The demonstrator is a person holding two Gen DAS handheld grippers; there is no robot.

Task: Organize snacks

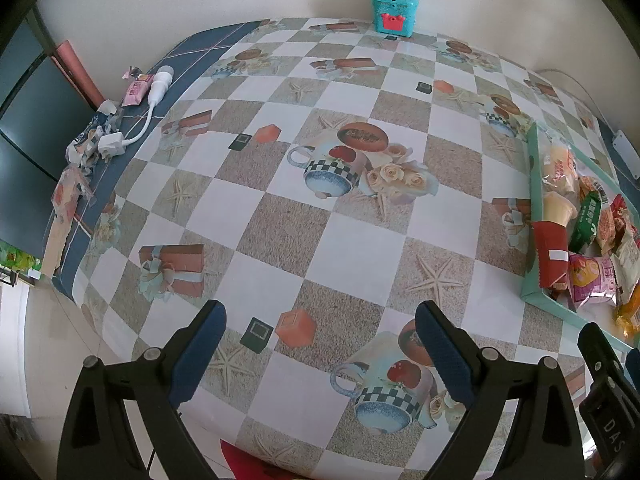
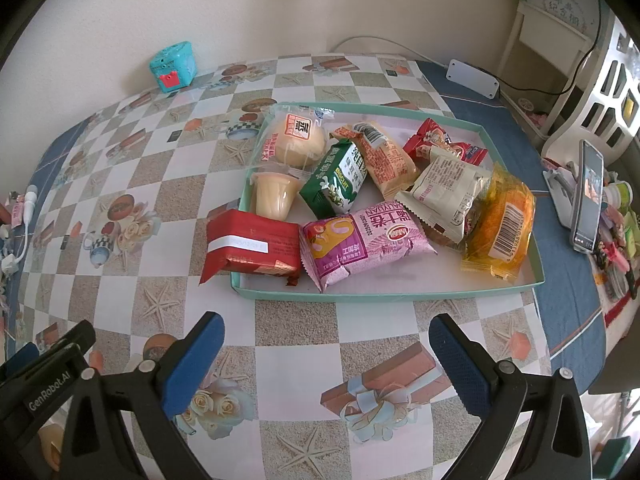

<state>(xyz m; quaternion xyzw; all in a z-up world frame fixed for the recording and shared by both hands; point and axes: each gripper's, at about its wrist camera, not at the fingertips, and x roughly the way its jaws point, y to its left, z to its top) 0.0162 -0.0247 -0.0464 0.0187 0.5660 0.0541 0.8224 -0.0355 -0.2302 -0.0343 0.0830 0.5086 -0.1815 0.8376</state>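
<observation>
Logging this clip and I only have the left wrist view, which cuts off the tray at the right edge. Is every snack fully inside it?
Observer: No. In the right wrist view the red packet overhangs the tray's near left corner, partly above the tablecloth.
Operator: Is the right gripper holding anything?
Observer: No. The right gripper is open and empty, short of the tray's near wall.
Operator: What sits beyond the tray on the far side?
Observer: A phone propped upright on a stand at the table's right edge.
Operator: And which snack is at the right end of the tray?
Observer: A yellow packet with a barcode facing up.
</observation>
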